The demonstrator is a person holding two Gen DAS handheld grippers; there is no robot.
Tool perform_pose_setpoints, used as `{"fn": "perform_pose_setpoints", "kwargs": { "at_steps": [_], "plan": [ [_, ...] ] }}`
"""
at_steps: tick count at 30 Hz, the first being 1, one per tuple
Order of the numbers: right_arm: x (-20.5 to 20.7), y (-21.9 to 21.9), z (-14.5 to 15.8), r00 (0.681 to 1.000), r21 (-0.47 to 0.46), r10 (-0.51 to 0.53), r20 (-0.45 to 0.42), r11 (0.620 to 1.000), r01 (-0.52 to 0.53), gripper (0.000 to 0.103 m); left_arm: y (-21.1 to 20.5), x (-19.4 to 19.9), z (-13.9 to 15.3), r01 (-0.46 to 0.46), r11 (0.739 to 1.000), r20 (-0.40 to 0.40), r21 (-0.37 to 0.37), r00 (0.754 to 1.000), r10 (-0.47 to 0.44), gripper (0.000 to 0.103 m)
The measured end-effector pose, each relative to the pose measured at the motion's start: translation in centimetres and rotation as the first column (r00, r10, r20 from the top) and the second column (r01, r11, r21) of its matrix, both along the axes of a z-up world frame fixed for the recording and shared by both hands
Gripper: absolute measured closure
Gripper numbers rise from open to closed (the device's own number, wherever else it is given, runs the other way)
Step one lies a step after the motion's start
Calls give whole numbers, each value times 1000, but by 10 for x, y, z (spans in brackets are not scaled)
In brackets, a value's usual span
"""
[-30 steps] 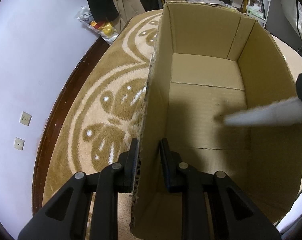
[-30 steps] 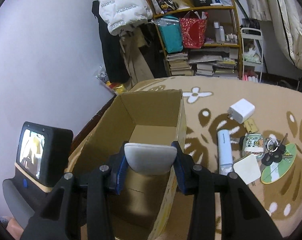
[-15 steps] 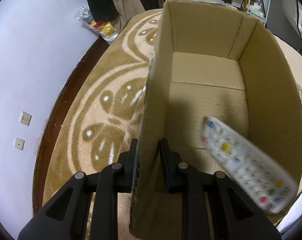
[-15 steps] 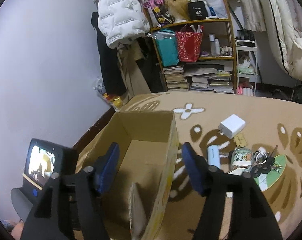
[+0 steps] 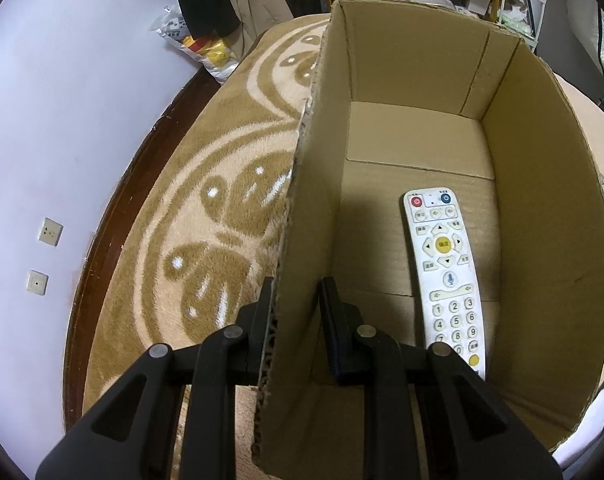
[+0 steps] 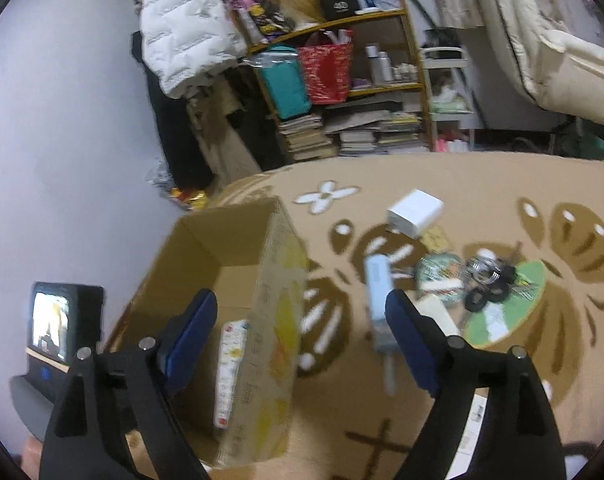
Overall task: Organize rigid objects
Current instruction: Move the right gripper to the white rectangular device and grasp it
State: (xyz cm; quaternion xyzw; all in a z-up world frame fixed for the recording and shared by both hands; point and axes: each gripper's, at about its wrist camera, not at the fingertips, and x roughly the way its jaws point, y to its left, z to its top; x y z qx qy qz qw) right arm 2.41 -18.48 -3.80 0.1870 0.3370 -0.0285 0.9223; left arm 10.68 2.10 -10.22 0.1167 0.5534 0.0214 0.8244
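1. Cardboard box (image 5: 541, 240) wall is clamped by the left gripper (image 5: 298, 320); the remote (image 5: 447, 268) lies inside.
2. Nothing is held by the opening right gripper (image 6: 302, 320).
3. Right of centre, the pale blue tube (image 6: 377, 292) lies lengthwise just ahead, nearest the right gripper.

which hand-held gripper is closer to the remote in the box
Left. The left hand-held gripper clamps the cardboard box wall beside the remote; the right hand-held gripper, jaws opening, hangs above it.
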Motion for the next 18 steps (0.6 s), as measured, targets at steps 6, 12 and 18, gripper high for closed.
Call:
{"fn": "perform_pose_setpoints", "kwargs": {
  "at_steps": [6, 12, 18],
  "plan": [
    [-12, -17, -17, 993, 7, -84, -87, 996, 85, 0, 1, -1, 1, 1, 1000, 1, -2, 1000, -1, 82],
    [-26, -40, -35, 966, -3, -193, -172, 981, 196, 0, 1, -1, 1, 1, 1000, 0, 0, 1000, -1, 81],
    [-40, -66, -50, 947, 32, -247, -204, 965, 259, 0, 0, -2, 1, 4, 1000, 0, 5, 1000, -4, 81]
  ]
}}
